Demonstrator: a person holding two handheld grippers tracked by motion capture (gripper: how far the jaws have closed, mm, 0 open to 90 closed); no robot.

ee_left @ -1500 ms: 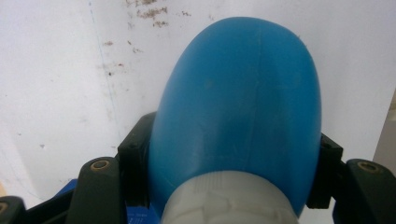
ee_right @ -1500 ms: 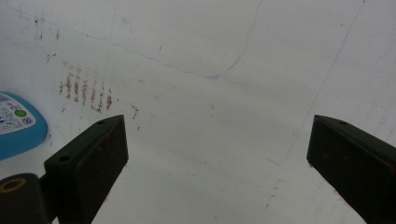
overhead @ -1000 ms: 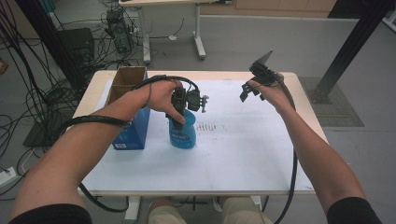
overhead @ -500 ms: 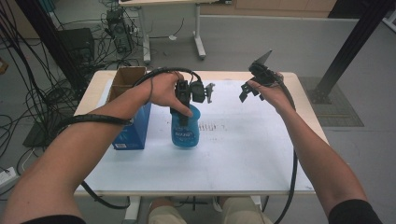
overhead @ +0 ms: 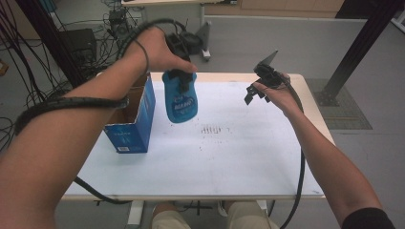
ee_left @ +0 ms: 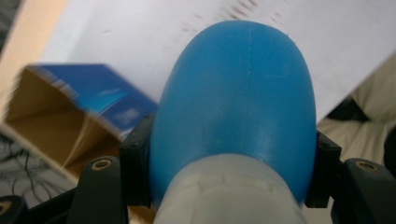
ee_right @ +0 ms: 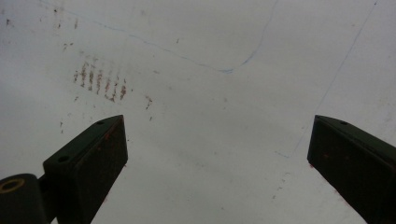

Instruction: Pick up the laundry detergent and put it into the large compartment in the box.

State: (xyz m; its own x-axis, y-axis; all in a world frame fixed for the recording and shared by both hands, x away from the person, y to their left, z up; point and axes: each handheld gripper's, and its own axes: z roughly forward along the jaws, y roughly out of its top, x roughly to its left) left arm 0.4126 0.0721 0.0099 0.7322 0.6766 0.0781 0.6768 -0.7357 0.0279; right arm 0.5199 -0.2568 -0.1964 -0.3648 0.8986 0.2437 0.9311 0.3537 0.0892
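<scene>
A: What's different from a second ago?

B: The blue bottle (overhead: 180, 98) was standing on the surface (overhead: 229, 157) then, just beside the open cardboard box (overhead: 131, 121); now it hangs in the air, clear of the surface, above the box's right edge; the left hand-held gripper (overhead: 180, 81) has carried it up and toward the box.

A: So where does that leave the work?

B: My reading is that the lift is done and the carry is under way; the box looks like the destination, though the bottle is not yet over its opening.

A: How is it held?

B: The left hand-held gripper pinches it near the neck, one jaw on each side; in the left gripper view the jaws flank the rounded blue body (ee_left: 233, 112) just past a pale collar (ee_left: 229, 191).

A: And the bottle itself?

B: Smooth blue plastic, bulbous, with a printed label; hanging nearly upright.

A: The other one?

B: The right hand-held gripper (overhead: 258, 88) hovers over the far right of the surface, jaws spread wide, holding nothing.
</scene>
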